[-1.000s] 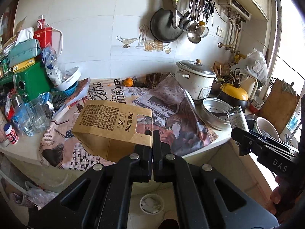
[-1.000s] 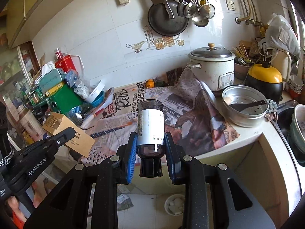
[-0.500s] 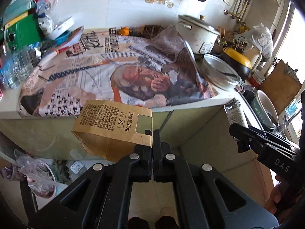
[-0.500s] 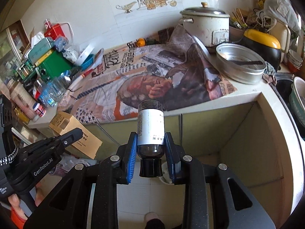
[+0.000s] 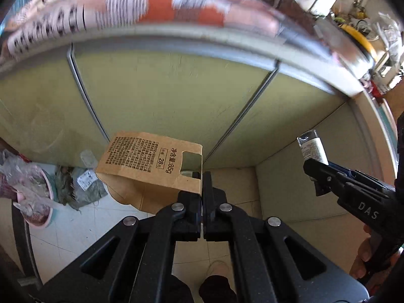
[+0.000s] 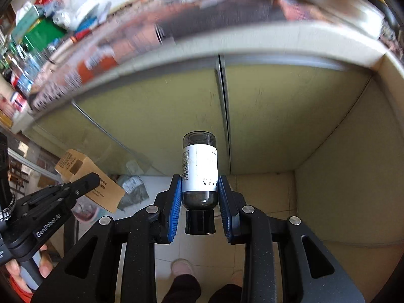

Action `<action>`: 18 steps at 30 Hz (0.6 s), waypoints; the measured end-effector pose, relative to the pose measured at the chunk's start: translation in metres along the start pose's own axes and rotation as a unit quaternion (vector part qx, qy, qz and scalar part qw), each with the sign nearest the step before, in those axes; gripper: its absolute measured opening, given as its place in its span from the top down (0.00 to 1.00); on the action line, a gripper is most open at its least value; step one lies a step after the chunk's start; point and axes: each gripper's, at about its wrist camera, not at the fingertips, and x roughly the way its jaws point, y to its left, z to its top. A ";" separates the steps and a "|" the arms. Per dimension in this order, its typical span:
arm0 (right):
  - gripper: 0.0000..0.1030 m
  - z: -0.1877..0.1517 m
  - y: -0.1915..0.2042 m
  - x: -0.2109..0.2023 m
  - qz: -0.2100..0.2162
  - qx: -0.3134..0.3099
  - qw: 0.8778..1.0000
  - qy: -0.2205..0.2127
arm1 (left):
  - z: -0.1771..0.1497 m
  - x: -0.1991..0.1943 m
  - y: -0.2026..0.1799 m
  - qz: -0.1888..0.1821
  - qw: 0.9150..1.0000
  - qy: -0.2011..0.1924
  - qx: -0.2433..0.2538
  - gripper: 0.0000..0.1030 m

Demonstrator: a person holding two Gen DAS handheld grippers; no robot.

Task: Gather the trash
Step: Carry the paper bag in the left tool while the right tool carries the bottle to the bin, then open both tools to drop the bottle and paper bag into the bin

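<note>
Carton (image 5: 151,166): kraft brown, black printed text block. Bottle (image 6: 200,169): dark smoky glass, white label with fine black print, black cap. Right gripper (image 6: 200,203): black body, blue pads (image 6: 175,209). Left gripper (image 5: 202,189): black, silver rivets. Cabinet doors (image 5: 164,101) behind carton: pale olive green, grey metal edges. Floor tiles (image 5: 83,224) below carton: white. Basin (image 5: 38,202) left of carton: pink. Newspaper (image 5: 156,7) above cabinet doors: orange, white, black print, blurred.
</note>
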 end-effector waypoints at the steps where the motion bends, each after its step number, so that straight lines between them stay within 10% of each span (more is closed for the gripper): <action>1: 0.75 -0.004 -0.002 0.016 0.001 -0.002 1.000 0.010 | -0.005 0.014 0.006 0.000 1.000 0.005 -0.007 1.00; 12: 0.74 -0.023 -0.003 0.143 0.031 -0.019 0.998 0.054 | -0.034 0.120 0.053 0.005 0.998 0.038 -0.048 1.00; 18: 0.55 -0.015 -0.015 0.144 0.026 -0.006 0.999 0.046 | -0.026 0.136 0.043 -0.010 0.999 0.034 -0.034 1.00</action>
